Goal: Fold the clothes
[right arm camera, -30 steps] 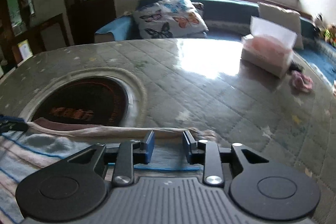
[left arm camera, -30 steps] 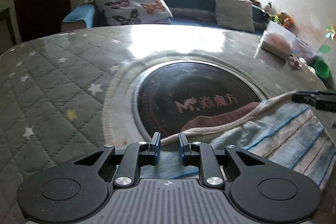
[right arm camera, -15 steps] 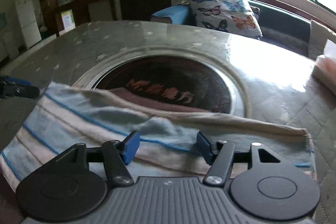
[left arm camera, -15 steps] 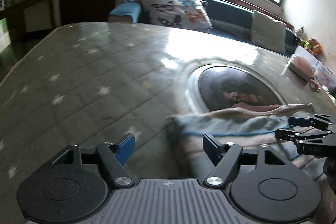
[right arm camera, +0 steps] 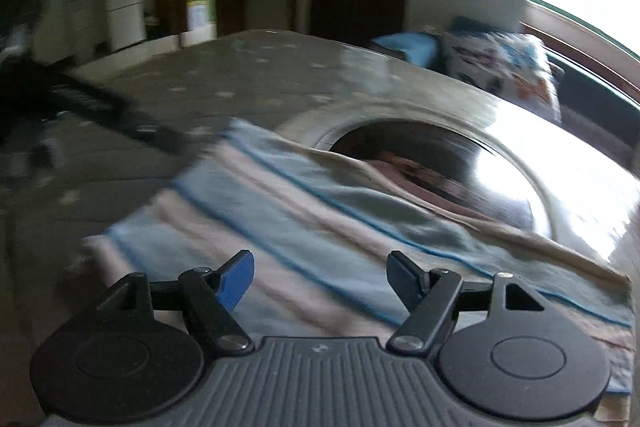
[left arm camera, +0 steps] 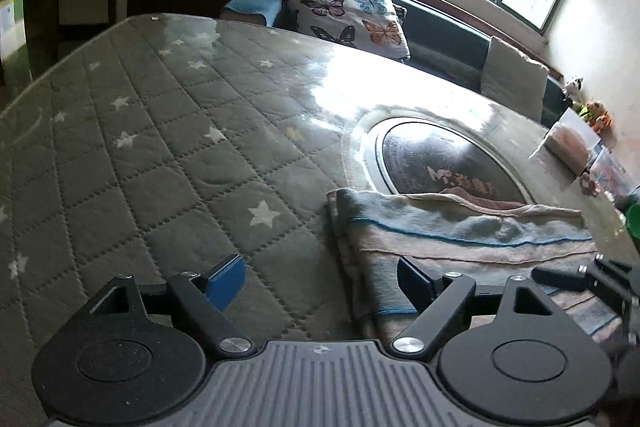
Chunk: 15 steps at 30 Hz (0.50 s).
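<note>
Striped in pale blue, pink and beige, the folded garment (left arm camera: pixel 460 247) lies flat on the quilted star-patterned table cover (left arm camera: pixel 168 163), its far edge lapping over the rim of the dark round inset (left arm camera: pixel 448 167) in the tabletop. The left gripper (left arm camera: pixel 322 281) hangs with its jaws spread wide and empty, just off the garment's left edge; the right gripper (right arm camera: pixel 320 273) is likewise spread and holds nothing, poised above the cloth's near half. The right view is smeared with motion, so fine detail there is uncertain. One fold looks done, and the next is probably a second fold across the width. To do it well, each gripper should come down on a matching corner of the same edge, pinching all layers together so the lower one does not slide out. Lift only enough to clear the cloth, carry both corners across in step, and lay edge to edge before letting go, keeping the stripes parallel.
</note>
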### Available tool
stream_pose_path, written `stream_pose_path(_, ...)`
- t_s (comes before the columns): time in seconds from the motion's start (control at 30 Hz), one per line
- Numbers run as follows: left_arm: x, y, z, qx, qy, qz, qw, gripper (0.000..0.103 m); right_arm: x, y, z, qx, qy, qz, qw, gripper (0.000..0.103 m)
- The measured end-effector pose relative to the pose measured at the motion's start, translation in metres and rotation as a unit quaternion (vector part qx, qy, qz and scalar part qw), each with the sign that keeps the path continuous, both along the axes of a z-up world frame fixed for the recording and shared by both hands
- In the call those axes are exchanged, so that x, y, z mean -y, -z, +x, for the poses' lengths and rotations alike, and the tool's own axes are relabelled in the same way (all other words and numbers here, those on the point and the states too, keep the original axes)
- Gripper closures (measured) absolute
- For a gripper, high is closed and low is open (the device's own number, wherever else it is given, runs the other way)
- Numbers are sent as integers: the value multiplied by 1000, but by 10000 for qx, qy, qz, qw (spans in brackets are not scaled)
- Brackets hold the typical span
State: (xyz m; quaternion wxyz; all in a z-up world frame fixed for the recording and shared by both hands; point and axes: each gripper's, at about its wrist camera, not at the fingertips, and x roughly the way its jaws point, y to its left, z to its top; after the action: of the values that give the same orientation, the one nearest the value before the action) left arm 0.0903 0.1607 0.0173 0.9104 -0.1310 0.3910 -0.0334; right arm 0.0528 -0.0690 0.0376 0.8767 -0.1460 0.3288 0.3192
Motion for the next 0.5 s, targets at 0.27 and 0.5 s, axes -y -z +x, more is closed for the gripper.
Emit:
stream_pose_path(0.27,-2,2,1,-150,-73,-274,9995,19,-53,-8,-45,49,-1364,-65,9906,34)
stream_pose_path(0.5,-2,5,-3,-284,-96,-582,9979,19,-75,4,-57,9,-1556,-353,9872,75)
